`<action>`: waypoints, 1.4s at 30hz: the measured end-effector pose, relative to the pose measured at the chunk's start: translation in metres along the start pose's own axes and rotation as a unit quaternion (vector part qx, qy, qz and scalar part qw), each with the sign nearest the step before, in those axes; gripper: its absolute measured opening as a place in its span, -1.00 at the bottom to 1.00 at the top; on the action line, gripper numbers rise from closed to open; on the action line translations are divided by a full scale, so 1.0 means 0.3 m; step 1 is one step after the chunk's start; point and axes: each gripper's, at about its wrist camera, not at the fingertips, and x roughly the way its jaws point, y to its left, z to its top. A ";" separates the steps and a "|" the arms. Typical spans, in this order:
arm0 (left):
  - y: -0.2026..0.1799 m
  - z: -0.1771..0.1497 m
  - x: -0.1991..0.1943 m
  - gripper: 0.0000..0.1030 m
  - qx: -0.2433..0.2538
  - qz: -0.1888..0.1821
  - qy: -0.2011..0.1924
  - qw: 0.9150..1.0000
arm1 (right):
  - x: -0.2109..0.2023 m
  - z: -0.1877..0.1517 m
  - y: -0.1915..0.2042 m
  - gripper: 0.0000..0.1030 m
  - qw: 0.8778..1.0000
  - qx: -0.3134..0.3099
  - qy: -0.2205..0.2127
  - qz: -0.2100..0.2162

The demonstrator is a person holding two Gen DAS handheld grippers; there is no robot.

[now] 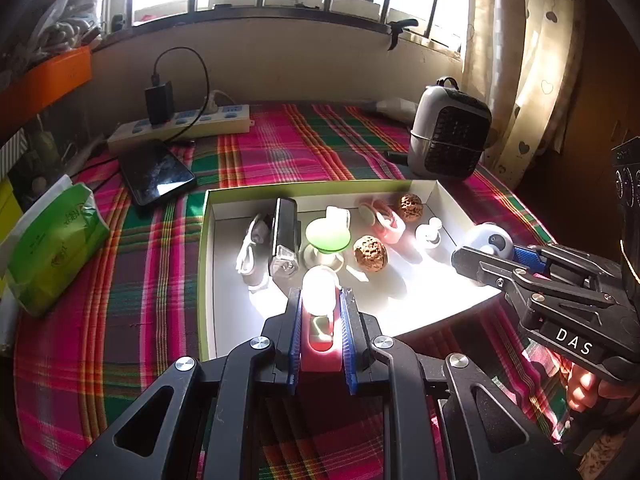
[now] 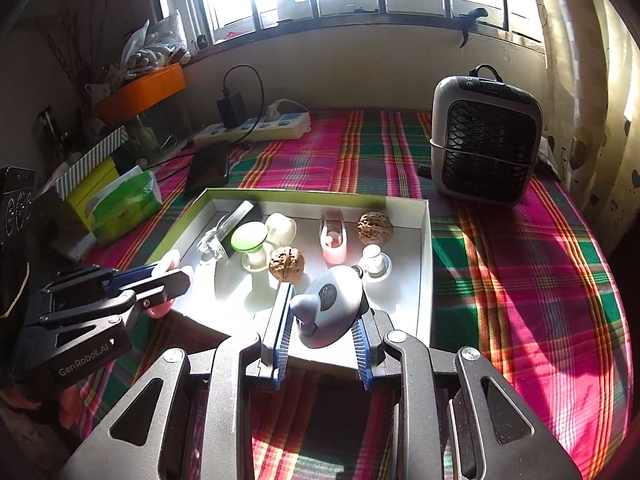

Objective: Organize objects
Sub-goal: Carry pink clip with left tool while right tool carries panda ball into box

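My left gripper (image 1: 320, 312) pinches a pink clip-like piece (image 1: 320, 344) at bottom centre, over the near edge of the white box (image 1: 224, 208). My right gripper (image 2: 320, 332) clamps a grey rounded gadget (image 2: 332, 304) above the box's near rim, walnuts (image 2: 286, 263) lying inside.

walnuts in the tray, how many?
2. One walnut sits near the tray's far right corner; the other walnut lies mid-tray beside the green-topped stand. None seem hidden.
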 end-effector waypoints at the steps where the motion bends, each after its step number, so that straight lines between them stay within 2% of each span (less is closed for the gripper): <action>1: 0.001 0.002 0.005 -0.70 0.001 0.002 0.001 1.000 | 0.010 0.004 0.001 -0.44 1.000 -0.001 0.002 0.001; 20: 0.016 0.034 0.108 -0.70 -0.001 0.008 0.023 1.000 | 0.143 0.026 -0.005 -0.44 0.999 -0.006 0.038 0.007; 42: 0.019 0.032 0.173 -0.69 -0.002 0.007 0.047 0.999 | 0.191 0.023 -0.013 -0.44 0.999 -0.014 0.046 0.001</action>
